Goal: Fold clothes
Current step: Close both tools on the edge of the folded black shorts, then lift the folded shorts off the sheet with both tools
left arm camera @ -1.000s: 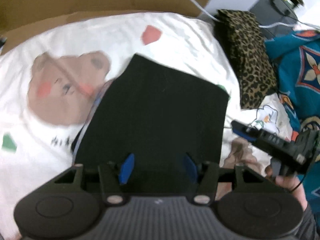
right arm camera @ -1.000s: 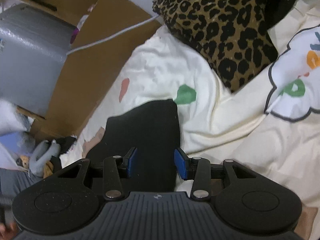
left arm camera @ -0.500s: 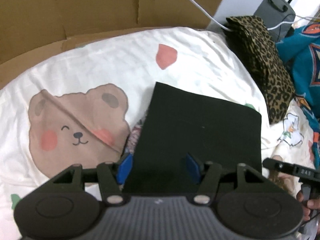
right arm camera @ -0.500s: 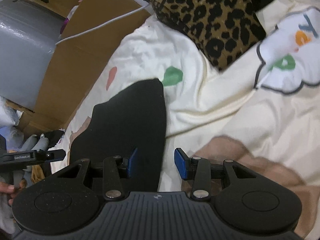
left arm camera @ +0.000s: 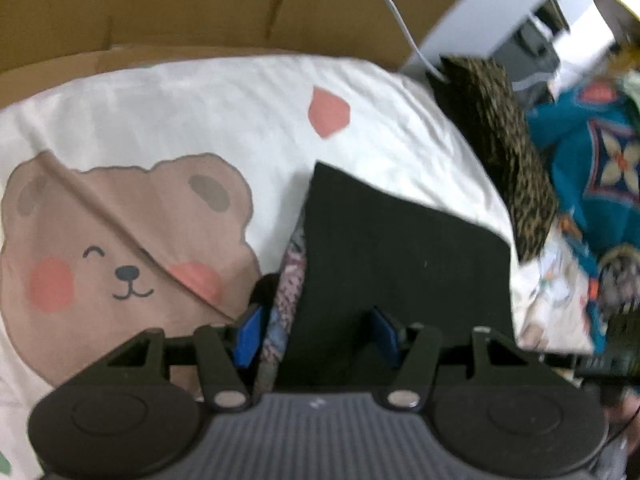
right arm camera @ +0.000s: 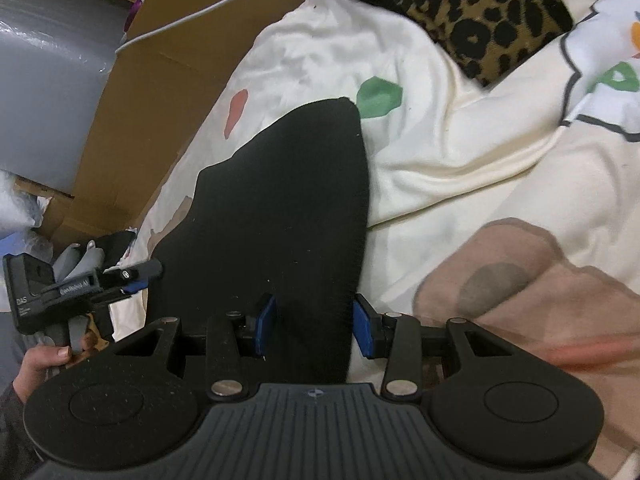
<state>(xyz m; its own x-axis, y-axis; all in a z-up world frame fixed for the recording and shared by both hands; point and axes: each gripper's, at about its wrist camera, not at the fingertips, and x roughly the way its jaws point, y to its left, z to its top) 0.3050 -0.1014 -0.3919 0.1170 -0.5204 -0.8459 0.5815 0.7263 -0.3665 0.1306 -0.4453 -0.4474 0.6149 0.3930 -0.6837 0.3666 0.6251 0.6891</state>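
Observation:
A folded black garment (left arm camera: 404, 256) lies flat on the white bear-print bed sheet (left arm camera: 200, 112). A patterned lining edge (left arm camera: 286, 304) shows along its left side. My left gripper (left arm camera: 316, 334) is open, its blue pads straddling the garment's near left edge. In the right wrist view the same black garment (right arm camera: 280, 216) stretches away from my right gripper (right arm camera: 314, 328), which is open with its pads either side of the garment's near right edge. The left gripper (right arm camera: 132, 276) also shows at the left of that view.
A folded leopard-print cloth (left arm camera: 504, 148) lies at the far right of the bed, also in the right wrist view (right arm camera: 460, 12). A teal patterned fabric (left arm camera: 592, 176) lies beyond it. Cardboard panels (left arm camera: 200, 4) stand behind the bed, with a white cable (right arm camera: 208, 12) across them.
Both grippers have drawn back toward the near edge of the black garment. The left view has shifted left, so more of the bear print shows. Both stay open.

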